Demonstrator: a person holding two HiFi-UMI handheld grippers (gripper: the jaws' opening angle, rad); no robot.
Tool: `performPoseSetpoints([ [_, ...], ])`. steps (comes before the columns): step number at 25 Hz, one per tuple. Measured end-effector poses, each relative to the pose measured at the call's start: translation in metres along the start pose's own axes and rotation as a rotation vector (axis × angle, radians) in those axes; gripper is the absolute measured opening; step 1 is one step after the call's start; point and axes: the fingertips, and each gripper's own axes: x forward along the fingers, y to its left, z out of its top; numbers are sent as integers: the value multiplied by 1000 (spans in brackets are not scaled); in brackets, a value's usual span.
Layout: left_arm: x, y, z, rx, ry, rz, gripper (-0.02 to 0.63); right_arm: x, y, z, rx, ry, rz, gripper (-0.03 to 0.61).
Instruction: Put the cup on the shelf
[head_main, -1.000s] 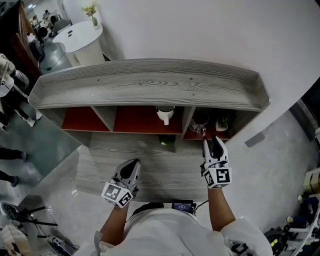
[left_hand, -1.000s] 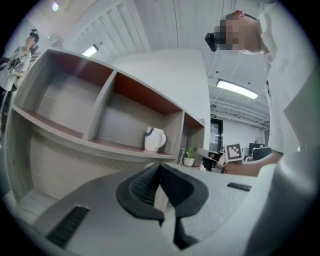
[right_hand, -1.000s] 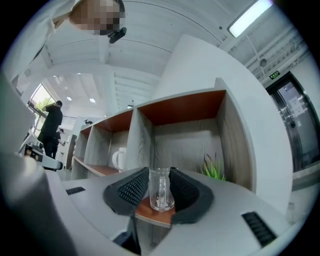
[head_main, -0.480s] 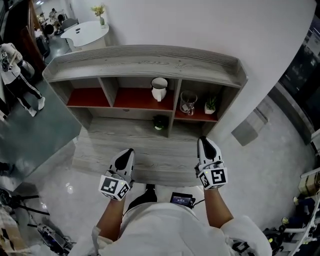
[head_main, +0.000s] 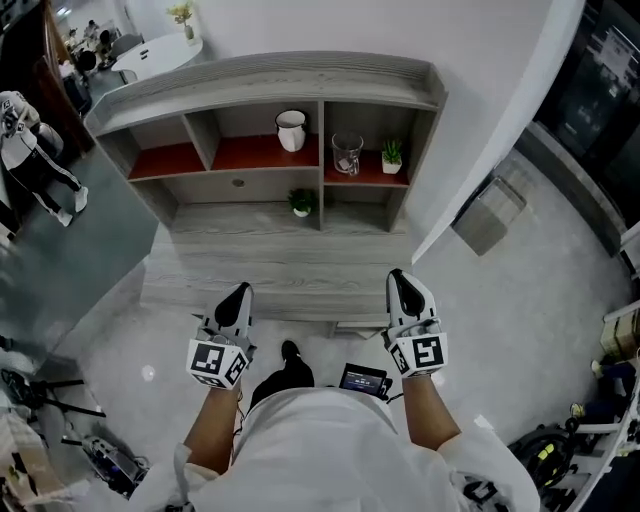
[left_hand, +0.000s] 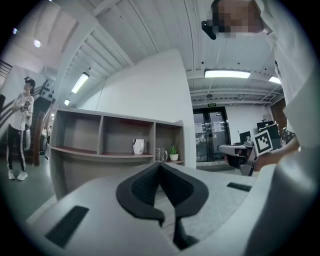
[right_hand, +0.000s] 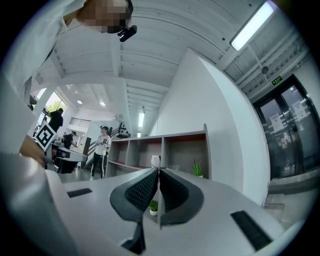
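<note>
The glass cup (head_main: 347, 153) stands upright in the shelf's (head_main: 262, 75) right compartment, upper centre of the head view, just beside a small plant (head_main: 392, 153); the task looks done. Low in frame, well apart from it, the left hand-held gripper (head_main: 236, 298) has jaws together, empty; the right hand-held gripper (head_main: 405, 285) has just been closing on nothing. The cup is probably light, rigid, slick, breakable: pinch its wall below the rim.
</note>
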Motion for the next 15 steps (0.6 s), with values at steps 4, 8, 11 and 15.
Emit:
performPoseSetpoints([
  [4,-19,-10,-3,19,11,-19,9,-27,5,0,21,-7,-33,38],
  [8,-39,-16,-16,-23,30,-17,9,-49,19,-6,40,25,-53,38],
  [11,-47,-17,-13,-36,15,-38,9,-58,32,-11,42,50,-99,38],
  [15,-63,-19,-11,-56,1,-77,9,-69,66,-6,49,67,-82,38],
])
